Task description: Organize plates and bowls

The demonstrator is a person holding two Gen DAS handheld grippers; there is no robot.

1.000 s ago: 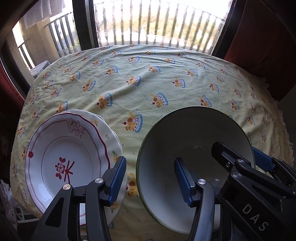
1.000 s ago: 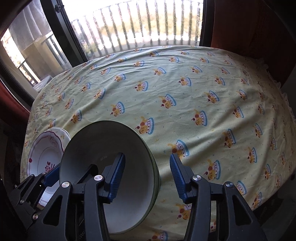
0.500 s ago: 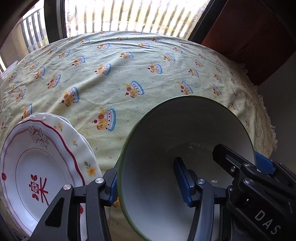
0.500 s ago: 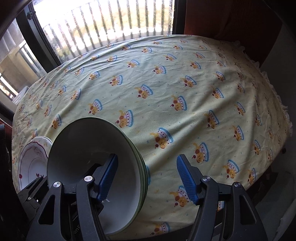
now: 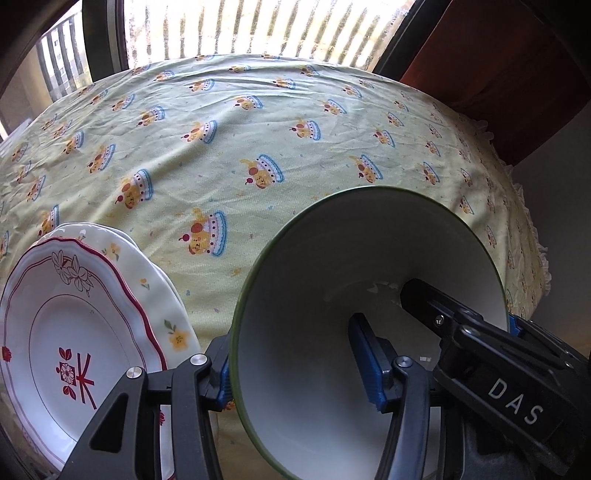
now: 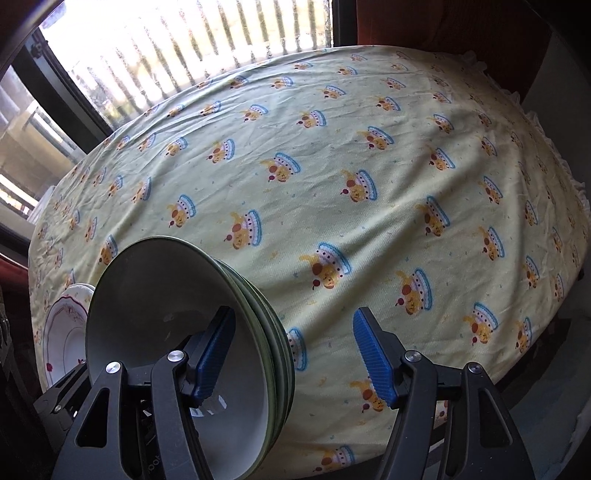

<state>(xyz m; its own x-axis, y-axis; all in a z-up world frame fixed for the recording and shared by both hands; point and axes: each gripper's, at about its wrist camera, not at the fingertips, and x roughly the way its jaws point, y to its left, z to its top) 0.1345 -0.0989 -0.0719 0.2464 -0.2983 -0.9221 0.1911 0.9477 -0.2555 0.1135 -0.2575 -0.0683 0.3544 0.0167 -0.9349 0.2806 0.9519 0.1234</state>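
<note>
A stack of white bowls with green rims (image 5: 332, 295) stands on the tablecloth, close under both grippers. My left gripper (image 5: 291, 350) straddles its left wall, the outer pad against the rim and the inner pad inside the top bowl. Its jaws are opening slightly, and I see no firm pinch. My right gripper (image 6: 293, 325) straddles the right wall of the bowl stack (image 6: 155, 295): one pad is inside, while the other stands off the outer rims with cloth showing between. It is open. Two flowered plates (image 5: 74, 332) lie stacked to the left of the bowls.
A yellow tablecloth (image 5: 258, 129) printed with small cakes covers the round table. A bright window with railings (image 5: 240, 29) runs along the far side. A dark red curtain (image 5: 498, 66) hangs at the back right. The frilled cloth edge (image 6: 576, 184) drops off on the right.
The bowl stack now looks larger and nearer in both views. The gap between its left rim and my left outer pad has closed. My right jaws have spread wider.
</note>
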